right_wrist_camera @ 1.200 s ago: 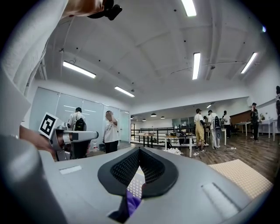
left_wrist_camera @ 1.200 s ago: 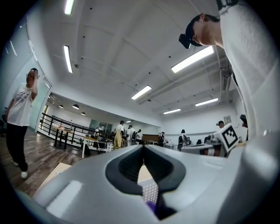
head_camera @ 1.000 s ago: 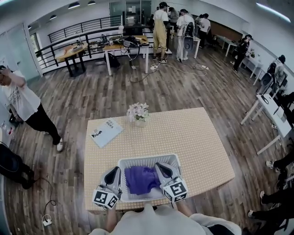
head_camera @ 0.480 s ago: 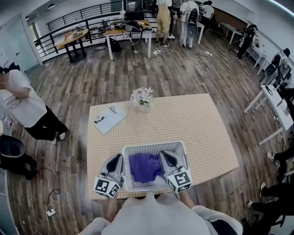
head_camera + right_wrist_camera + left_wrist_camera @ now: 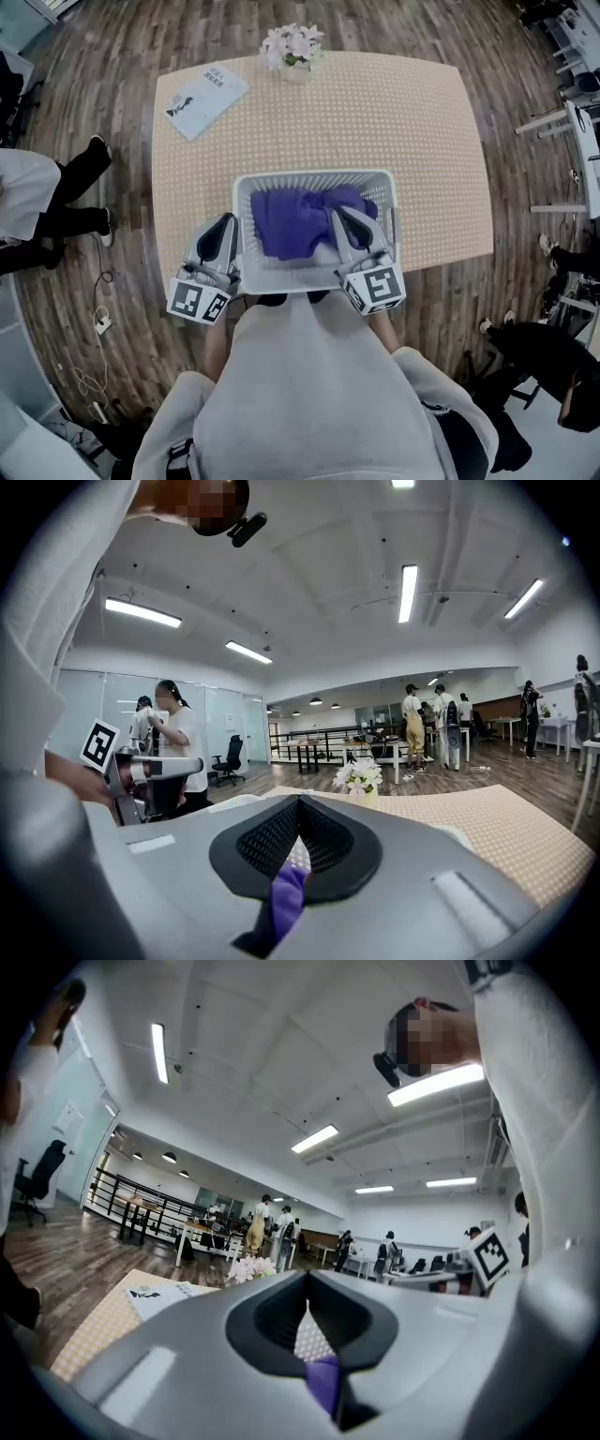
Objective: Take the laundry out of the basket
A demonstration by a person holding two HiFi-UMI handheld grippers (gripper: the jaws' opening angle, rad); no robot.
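**Basket (image 5: pixel 314 175) at the near edge, both tools closed**

One basket, and it sits right at the near edge of the worktop (image 5: pixel 422 122), up against the person's torso. One purple heap of laundry (image 5: pixel 286 220) lies inside it. Bare worktop runs beyond it to one vase of flowers (image 5: pixel 294 42) at the far edge and one booklet (image 5: pixel 206 91) near the far left corner. There's wood floor (image 5: pixel 469 28) all round.

Left tool (image 5: pixel 228 223) hangs over the basket's left wall, right tool (image 5: pixel 339 216) over the laundry's right side. Only the gripper views show the jaws: both pairs are together, with a sliver of purple in the slit below the tips. Can't tell if it's pinched. Those views also catch people at far desks, which the head view doesn't.
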